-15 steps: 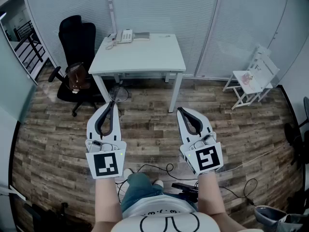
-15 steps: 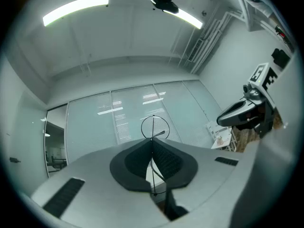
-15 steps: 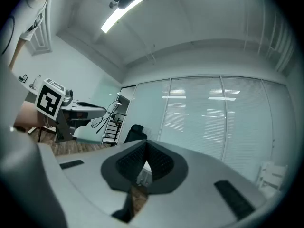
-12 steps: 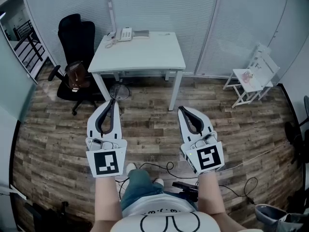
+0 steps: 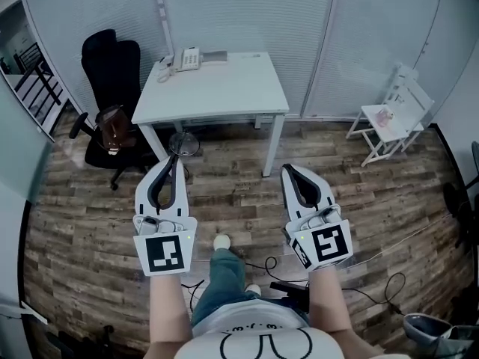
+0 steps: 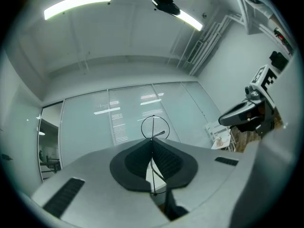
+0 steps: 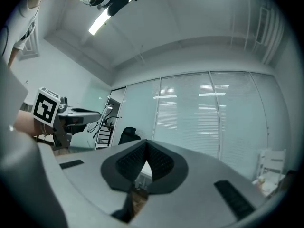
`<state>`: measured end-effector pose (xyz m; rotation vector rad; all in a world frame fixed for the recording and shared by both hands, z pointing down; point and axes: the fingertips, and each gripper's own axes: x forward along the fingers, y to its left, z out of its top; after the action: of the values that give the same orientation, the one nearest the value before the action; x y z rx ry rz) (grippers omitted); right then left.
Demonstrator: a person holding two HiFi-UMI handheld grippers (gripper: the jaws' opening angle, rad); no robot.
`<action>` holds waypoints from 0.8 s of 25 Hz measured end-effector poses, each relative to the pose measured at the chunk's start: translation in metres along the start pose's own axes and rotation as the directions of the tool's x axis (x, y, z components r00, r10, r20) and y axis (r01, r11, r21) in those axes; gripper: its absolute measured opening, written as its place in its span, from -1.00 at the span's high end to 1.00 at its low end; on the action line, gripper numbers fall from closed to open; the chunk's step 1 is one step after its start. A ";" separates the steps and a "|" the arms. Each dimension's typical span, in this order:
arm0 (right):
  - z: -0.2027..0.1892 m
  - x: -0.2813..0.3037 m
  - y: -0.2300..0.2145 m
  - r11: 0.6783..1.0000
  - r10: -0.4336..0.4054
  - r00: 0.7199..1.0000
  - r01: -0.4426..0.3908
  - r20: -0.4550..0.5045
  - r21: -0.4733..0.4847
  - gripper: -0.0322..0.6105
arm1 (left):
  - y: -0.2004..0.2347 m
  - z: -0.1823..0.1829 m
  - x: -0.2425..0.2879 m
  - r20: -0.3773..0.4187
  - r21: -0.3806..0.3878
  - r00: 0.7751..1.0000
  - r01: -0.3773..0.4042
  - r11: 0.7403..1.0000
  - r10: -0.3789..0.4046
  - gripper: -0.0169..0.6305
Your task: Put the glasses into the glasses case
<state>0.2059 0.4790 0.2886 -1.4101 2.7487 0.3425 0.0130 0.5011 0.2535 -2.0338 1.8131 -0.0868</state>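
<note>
A white table (image 5: 217,88) stands ahead against a wall of glass panels with blinds (image 5: 247,13), a telephone (image 5: 189,57) at its far left corner and the rest of its top mostly bare. To its left is a black office chair (image 5: 112,66) with a brown bag (image 5: 112,122) on the seat; off to the right, well apart, stands a small white chair (image 5: 389,126). Cables (image 5: 374,290) trail over the wooden floor (image 5: 239,193) near the person's leg (image 5: 221,279) and to the right of it. Between the grippers and the table's near edge the floor is open, and only the table's front legs stand ahead of the two tips. The grippers are held side by side over the floor, apart from each other and short of the table. The left gripper (image 5: 174,159) has its jaws closed on the glasses (image 6: 155,127) — a thin wire part of the frame is pinched between the pads, and one round lens stands up beyond the tips. The right gripper (image 5: 287,169) has its jaws brought together at the tips, with nothing between them.
</note>
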 end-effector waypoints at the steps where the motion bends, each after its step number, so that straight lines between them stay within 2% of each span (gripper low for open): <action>1: -0.004 0.010 -0.002 1.000 -0.001 1.000 0.001 -0.006 -0.003 0.87 | 0.005 -0.006 0.010 0.001 -0.002 1.000 0.002 1.000 -0.002 0.88; 6: -0.019 0.073 -0.010 1.000 0.003 1.000 -0.003 -0.030 0.001 0.87 | 0.030 -0.036 0.061 -0.008 -0.008 1.000 0.018 1.000 -0.018 0.88; 11: -0.030 0.161 -0.011 0.999 0.028 0.998 -0.029 -0.051 -0.029 0.87 | 0.077 -0.074 0.130 -0.009 -0.045 1.000 0.016 0.999 -0.017 0.88; 20: -0.036 0.301 -0.023 0.998 0.017 0.998 -0.021 -0.061 -0.063 0.87 | 0.148 -0.128 0.241 -0.016 -0.069 0.999 0.043 0.997 -0.044 0.88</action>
<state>0.0496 0.2181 0.2802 -1.4330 2.8247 0.3987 -0.1293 0.2255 0.2655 -2.1269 1.8055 -0.0560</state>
